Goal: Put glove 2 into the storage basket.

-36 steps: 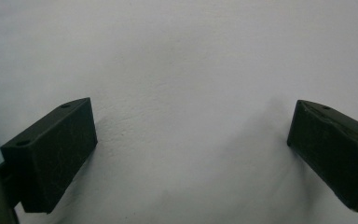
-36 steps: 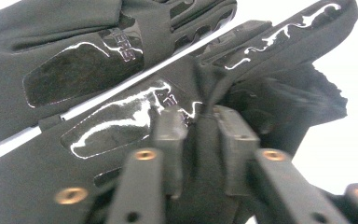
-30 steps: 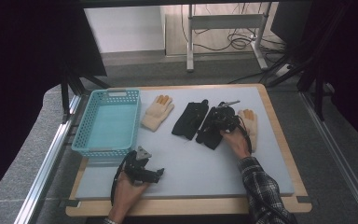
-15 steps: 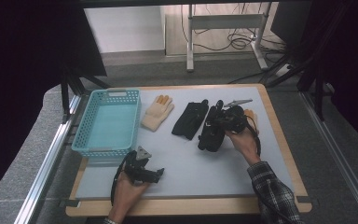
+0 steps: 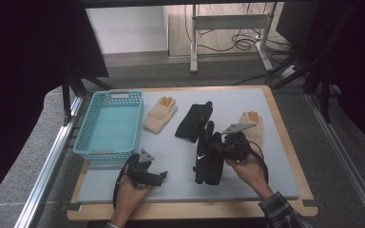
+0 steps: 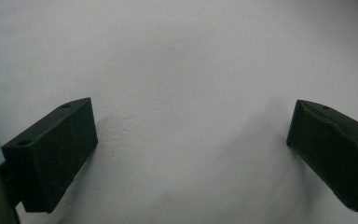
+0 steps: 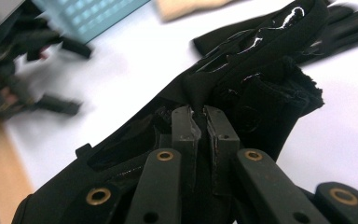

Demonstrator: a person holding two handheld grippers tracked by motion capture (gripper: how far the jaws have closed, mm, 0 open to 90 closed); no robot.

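A: Right hand-held gripper (image 7: 199,122)?
B: Jaws pinched on black glove (image 5: 208,156), mid-table, long axis front-to-back. Basket (image 5: 108,125) lies far left.
A: Left hand-held gripper (image 5: 158,177)?
B: Wide open, empty, nearer basket.

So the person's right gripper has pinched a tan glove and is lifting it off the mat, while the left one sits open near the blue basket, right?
Not quite: the right gripper is shut on a black glove, not a tan one, as the right gripper view shows. The tan gloves lie untouched on the mat. The rest holds: the left gripper is open near the blue basket.
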